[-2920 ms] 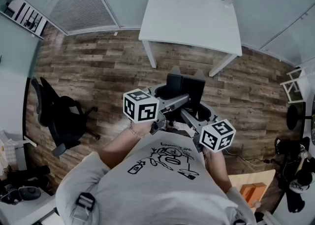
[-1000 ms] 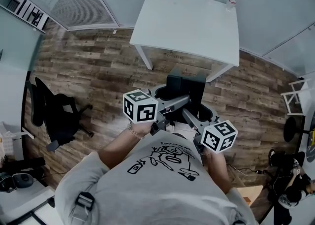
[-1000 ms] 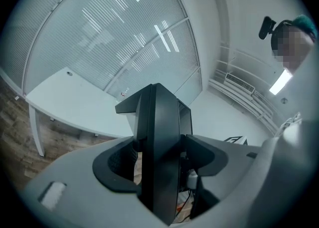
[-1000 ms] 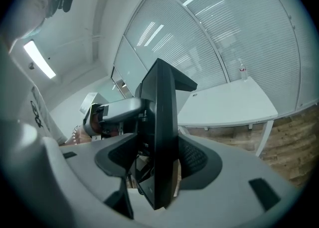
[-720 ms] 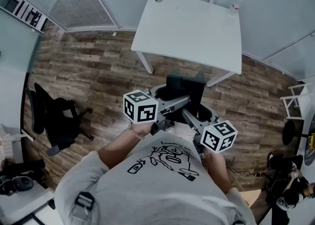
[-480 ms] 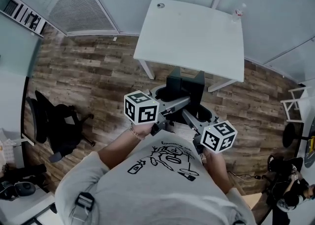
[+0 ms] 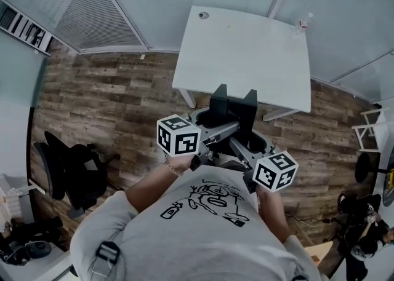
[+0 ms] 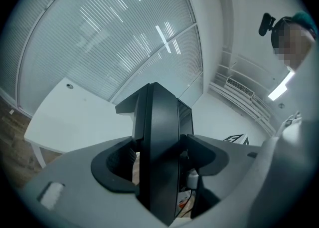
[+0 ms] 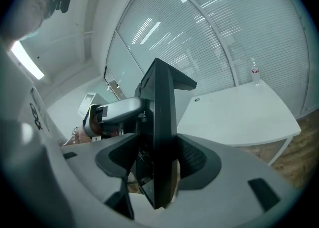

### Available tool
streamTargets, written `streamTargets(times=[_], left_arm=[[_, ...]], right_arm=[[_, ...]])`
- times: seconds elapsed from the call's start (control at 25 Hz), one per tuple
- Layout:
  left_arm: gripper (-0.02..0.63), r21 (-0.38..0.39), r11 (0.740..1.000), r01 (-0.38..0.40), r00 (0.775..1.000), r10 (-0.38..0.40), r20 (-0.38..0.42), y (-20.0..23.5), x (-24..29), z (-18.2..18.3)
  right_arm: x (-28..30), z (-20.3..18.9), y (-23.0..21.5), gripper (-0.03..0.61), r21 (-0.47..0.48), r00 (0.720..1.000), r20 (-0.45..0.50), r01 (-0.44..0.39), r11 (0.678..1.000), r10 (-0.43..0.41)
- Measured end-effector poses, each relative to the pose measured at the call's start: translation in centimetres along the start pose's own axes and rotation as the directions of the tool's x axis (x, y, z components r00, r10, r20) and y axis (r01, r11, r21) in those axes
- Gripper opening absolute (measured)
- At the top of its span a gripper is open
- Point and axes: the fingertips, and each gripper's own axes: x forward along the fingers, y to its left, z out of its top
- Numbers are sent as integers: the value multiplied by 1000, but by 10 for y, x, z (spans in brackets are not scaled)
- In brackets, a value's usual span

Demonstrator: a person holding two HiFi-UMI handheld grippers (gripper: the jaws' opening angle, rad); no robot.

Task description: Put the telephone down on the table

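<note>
Both grippers are carrying the telephone (image 7: 233, 109) in front of the person's printed shirt (image 7: 197, 230). I'm seeing it held up in the air, not resting on anything.

Left gripper (image 7: 209, 127): in its own view the left gripper (image 8: 159, 164) is clamping the black telephone (image 8: 158, 122), which is standing edge-on between the jaws. The left wrist is wearing a bracelet (image 7: 171, 168).

Right gripper (image 7: 249, 144): the right gripper (image 9: 159, 164) is clamping the telephone (image 9: 162, 107) from the other side. Its jaws have just been closing a little with the phone between them.

In the head view the phone is overlapping the near edge of the white table (image 7: 246, 52). I can't tell whether it's over the top yet. Wooden floor (image 7: 111, 95) is showing below, and an office chair (image 7: 68, 169) is standing well off to the left.

Further out, a small bottle (image 7: 301, 23) is standing at the table's far right corner, and it's also showing in the right gripper view (image 9: 254, 70). Slatted blinds (image 7: 80, 9) are running behind the table.
</note>
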Motion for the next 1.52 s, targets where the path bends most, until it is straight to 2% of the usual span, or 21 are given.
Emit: streamTargets(times=[0.68,1.52], left_arm=[[320,-25,1000,-14,1000,14,-21,40,34,27],[320,-41,994,-97,995,98,21,73,187,116]], right_arm=[[31,27,-41,230,26,1000,-14,-7,1000,8],[31,137,-188,230,5,995,-46,-94,996,94]])
